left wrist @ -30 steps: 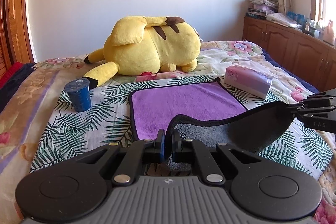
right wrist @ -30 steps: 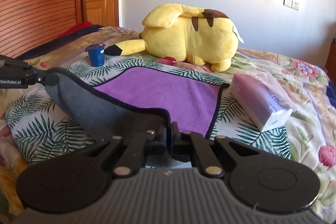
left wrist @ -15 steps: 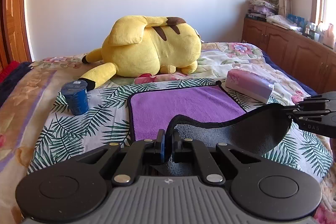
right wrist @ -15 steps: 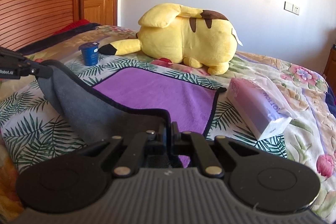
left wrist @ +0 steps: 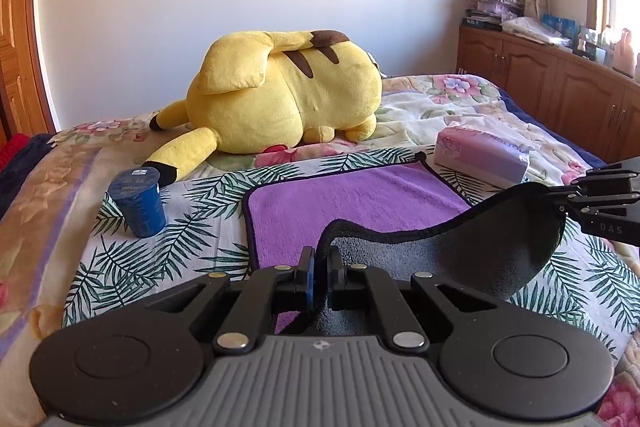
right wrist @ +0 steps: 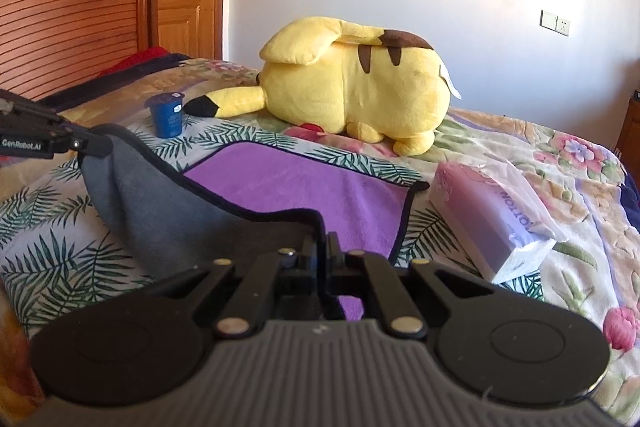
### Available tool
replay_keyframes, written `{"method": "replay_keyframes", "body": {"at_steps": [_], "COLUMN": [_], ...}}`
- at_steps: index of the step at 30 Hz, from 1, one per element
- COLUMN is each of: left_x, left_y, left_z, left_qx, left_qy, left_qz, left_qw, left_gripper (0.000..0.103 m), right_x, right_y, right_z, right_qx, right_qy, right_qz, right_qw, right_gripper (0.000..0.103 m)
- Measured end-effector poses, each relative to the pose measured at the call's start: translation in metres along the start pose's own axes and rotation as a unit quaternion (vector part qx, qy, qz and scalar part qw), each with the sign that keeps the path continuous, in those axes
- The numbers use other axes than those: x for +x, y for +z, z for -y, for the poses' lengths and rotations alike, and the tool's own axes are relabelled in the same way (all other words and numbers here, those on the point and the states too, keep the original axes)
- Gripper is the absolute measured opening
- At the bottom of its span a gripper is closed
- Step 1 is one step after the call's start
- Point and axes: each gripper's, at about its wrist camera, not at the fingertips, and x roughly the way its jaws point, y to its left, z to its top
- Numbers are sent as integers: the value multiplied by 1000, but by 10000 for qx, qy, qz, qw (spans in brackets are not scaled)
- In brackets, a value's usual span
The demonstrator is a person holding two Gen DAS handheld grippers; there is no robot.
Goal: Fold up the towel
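A towel, purple on top (left wrist: 352,195) and grey underneath, lies on the bed; it also shows in the right wrist view (right wrist: 304,183). Its near edge is lifted off the bed, grey side up. My left gripper (left wrist: 320,259) is shut on the near left corner. My right gripper (right wrist: 324,247) is shut on the near right corner. Each gripper shows in the other's view, the right one (left wrist: 572,199) and the left one (right wrist: 84,143), with the raised grey edge sagging between them. The far half lies flat.
A big yellow plush toy (left wrist: 280,95) lies behind the towel. A blue cup (left wrist: 138,203) stands left of it. A pink tissue pack (left wrist: 480,155) lies at its far right corner. Wooden cabinets (left wrist: 560,91) line the right wall.
Both grippers have risen and moved a little forward with the near edge of the towel. The grey underside hangs higher over the purple side.
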Motion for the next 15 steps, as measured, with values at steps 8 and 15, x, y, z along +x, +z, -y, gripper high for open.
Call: {"method": "replay_keyframes", "body": {"at_steps": [8,15], "left_x": [8,14], "left_y": [3,9], "left_z": [-2,-5], "left_qx": [64,108], "left_qy": [28,76], "left_qz": [28,76], "left_qw": [10000,9999], "left_gripper": [0,0], "right_x": [9,17], "right_y": [2,8], "right_z": [7,15], "right_qx": [112,155], "right_qy": [-25,-103], "right_qz": [13,59], "right_qw": [9999,9998], "right_gripper": [4,4]}}
